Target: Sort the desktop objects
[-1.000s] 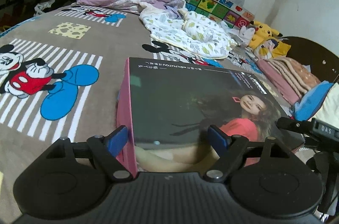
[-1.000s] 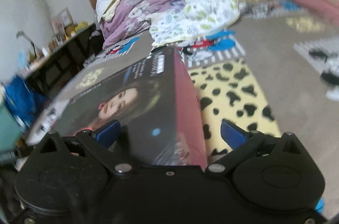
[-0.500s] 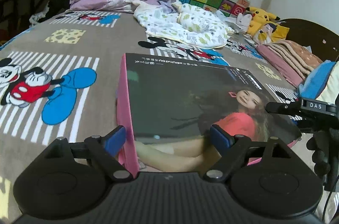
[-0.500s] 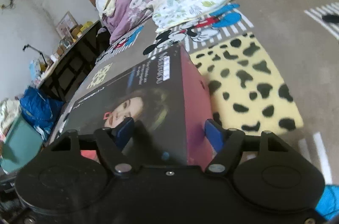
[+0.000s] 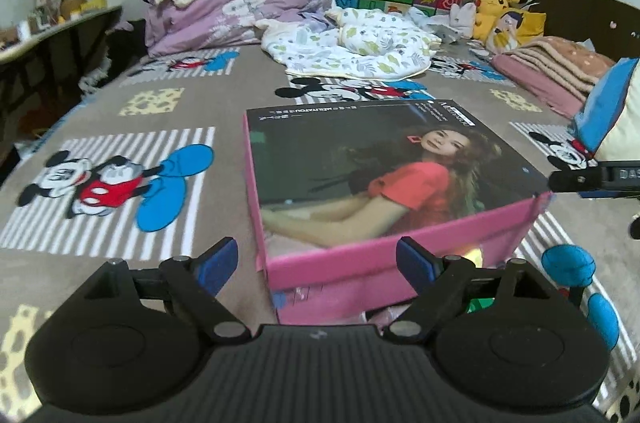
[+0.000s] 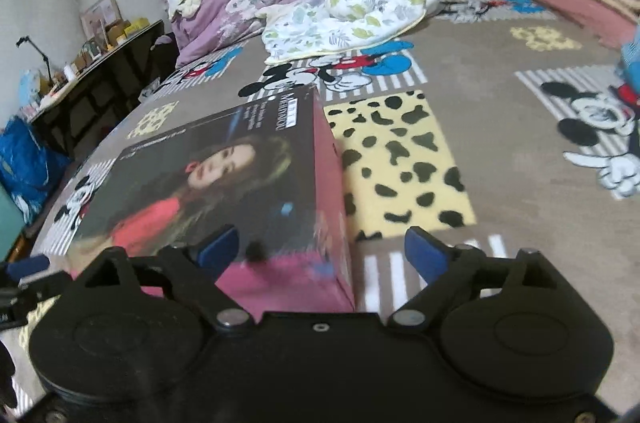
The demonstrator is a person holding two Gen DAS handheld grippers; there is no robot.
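Hand-held gripper (image 5: pixel 316 261) just before pink box (image 5: pixel 384 183)

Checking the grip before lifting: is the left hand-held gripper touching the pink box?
Cannot tell. In the left wrist view the left hand-held gripper is open around the pink box corner; one finger overlaps the side, but no contact or gap shows plainly.

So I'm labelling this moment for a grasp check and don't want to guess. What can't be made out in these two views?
- Left wrist: what lies under the pink box's lid; the left gripper body covers the gap.
- Left wrist: the right gripper is cut off by the frame edge, jaws unseen.
- Right wrist: the box's near side is motion-blurred and partly behind the right gripper.
- Both views: the small print on the lid is too small to read.
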